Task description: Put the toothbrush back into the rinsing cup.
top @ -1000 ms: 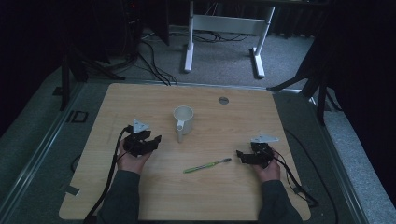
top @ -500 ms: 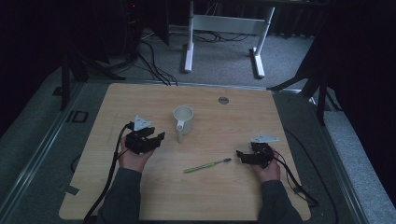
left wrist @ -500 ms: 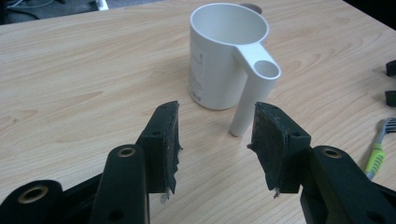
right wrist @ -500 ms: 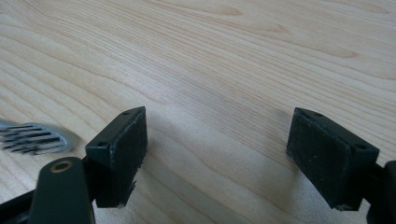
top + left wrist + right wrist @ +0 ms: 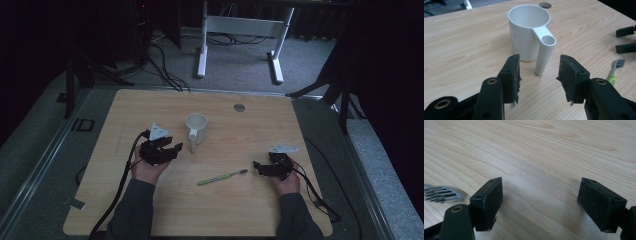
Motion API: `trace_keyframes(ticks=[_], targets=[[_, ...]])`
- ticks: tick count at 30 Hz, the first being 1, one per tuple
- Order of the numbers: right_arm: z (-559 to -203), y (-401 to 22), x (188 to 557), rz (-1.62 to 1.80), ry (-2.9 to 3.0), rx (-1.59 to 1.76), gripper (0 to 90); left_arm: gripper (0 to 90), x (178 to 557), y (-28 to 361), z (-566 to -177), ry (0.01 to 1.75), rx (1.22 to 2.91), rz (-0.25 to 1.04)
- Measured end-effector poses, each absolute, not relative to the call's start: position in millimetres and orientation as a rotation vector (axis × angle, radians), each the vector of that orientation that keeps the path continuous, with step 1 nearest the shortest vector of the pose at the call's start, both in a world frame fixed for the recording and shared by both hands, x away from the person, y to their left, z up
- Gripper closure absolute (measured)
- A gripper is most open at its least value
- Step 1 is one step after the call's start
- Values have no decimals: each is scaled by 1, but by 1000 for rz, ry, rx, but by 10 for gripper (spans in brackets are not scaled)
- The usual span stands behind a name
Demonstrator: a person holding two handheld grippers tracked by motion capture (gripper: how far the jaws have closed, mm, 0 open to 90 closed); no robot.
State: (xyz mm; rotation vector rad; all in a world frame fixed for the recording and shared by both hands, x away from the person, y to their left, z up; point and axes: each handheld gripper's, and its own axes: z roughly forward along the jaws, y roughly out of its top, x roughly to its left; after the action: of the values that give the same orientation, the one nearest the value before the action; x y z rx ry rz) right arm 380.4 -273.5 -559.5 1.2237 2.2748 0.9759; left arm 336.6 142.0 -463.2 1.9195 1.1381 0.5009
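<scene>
The white plastic cup with the hollow tube handle (image 5: 196, 128) stands upright about mid-table, a little toward the far edge, its handle pointing at the left gripper (image 5: 539, 75), whose jaws are parted wide and hold nothing, lined up just short of that handle. The right gripper (image 5: 261, 168) rests near the right edge, jaws also spread and empty, the grey bristle head of the green-handled toothbrush (image 5: 222, 177) just beside it. The cup looks light, so I reckon a jaw nudging the handle off-centre could spin or tip it. The light wooden table (image 5: 320, 150) has plenty of bare board on all sides; only the round cable hole (image 5: 239, 107) near the far edge breaks it
</scene>
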Motion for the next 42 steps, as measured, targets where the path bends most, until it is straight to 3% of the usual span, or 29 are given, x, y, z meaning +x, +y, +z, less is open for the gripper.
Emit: trace_keyframes(ticks=[42], targets=[[-559, -273, 380, 976, 2274, 1226, 198, 529, 347, 99, -428, 858, 2108, 469]])
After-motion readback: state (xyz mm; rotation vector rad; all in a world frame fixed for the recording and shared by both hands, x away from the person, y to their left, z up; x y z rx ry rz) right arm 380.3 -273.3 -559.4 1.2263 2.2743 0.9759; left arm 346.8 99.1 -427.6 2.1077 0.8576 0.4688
